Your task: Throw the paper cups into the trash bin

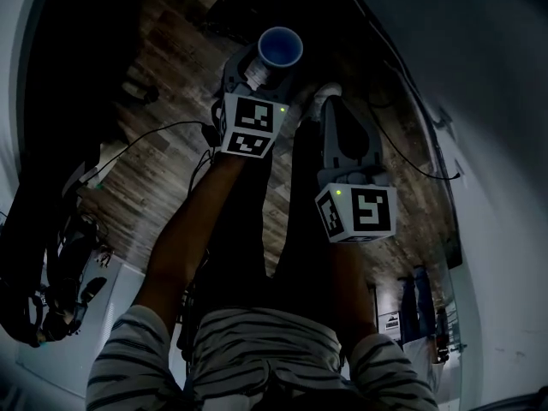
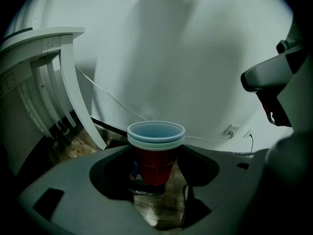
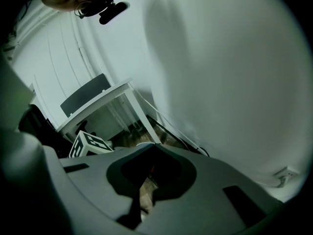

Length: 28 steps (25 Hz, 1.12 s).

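Left gripper view | left hand-held gripper point(image 2: 155, 180) clamped on stacked paper cups point(image 2: 156, 148) | right hand-held gripper point(image 3: 146, 180) pinched together, empty | no bin visible; drop likely still pending

No words or numbers could be read. The cube point(image 1: 249, 125) on the left tongs point(image 1: 271, 68) and the cube point(image 1: 357, 213) on the right tongs point(image 1: 326, 101) showed only black and white squares. A small white sign point(image 1: 391, 324) by the wall was too tiny to read.

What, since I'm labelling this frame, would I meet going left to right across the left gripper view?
White table → stacked paper cups → wall outlet → right gripper.
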{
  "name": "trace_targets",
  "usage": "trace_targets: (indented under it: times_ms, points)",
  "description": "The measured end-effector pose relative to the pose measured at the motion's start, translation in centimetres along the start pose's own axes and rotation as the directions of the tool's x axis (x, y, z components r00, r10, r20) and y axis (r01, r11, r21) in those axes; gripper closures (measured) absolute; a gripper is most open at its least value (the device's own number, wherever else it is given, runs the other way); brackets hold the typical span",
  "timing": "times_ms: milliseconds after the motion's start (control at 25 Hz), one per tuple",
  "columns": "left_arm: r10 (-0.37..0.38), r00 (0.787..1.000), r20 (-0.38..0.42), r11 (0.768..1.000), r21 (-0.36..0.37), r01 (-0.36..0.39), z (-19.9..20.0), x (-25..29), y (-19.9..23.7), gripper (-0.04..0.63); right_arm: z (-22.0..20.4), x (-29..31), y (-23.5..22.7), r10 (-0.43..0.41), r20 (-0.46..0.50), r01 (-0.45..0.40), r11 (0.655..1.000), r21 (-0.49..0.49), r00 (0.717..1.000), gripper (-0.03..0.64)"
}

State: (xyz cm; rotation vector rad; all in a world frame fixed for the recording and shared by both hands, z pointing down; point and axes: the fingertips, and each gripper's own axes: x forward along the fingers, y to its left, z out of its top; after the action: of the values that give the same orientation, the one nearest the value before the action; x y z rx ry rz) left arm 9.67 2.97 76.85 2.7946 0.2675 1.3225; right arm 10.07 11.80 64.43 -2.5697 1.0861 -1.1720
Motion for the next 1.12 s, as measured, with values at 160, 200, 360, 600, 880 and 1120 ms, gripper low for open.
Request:
trace_targets:
  times_ms: [160, 200, 360, 600, 880, 1120]
  points:
    - [-0.003, 1.0, -0.008, 1.0, 0.014, 0.003, -0.6, 0.9, -0.2, 0.299, -0.5, 0.1, -0.2, -0.007, -0.001, 0.007, 1.0, -0.012, 1.0, 0.598]
    - [-0.007, 1.0, -0.018, 1.0, 0.014, 0.008, -0.9, 1.1, -0.4, 0.299, -0.7, 0.2, -0.2, -0.01, -0.003, 0.01, 1.0, -0.006, 1.0, 0.598]
    - [-0.024, 0.999, -0.046, 0.999, 0.034, 0.026, -1.5, 2.3, -0.9, 0.299, -1.4, 0.5, -0.4, -0.013, -0.009, 0.013, 1.0, 0.005, 1.0, 0.598]
    - [-0.02, 0.996, -0.084, 0.997, 0.074, 0.026, -3.1, 4.4, -0.3, 0.299, -2.3, 1.0, -0.6, -0.023, -0.011, 0.023, 1.0, 0.016, 1.0, 0.598]
    - [-0.018, 0.991, -0.133, 0.99, 0.133, 0.036, -5.1, 6.9, 0.4, 0.298, -3.3, 1.1, -0.8, -0.024, -0.02, 0.024, 1.0, 0.014, 1.0, 0.598]
    - [-0.027, 0.983, -0.179, 0.968, 0.24, 0.071, -6.3, 8.8, 0.3, 0.298, -3.9, 1.4, -1.1, -0.027, -0.027, 0.027, 1.0, 0.014, 0.999, 0.598]
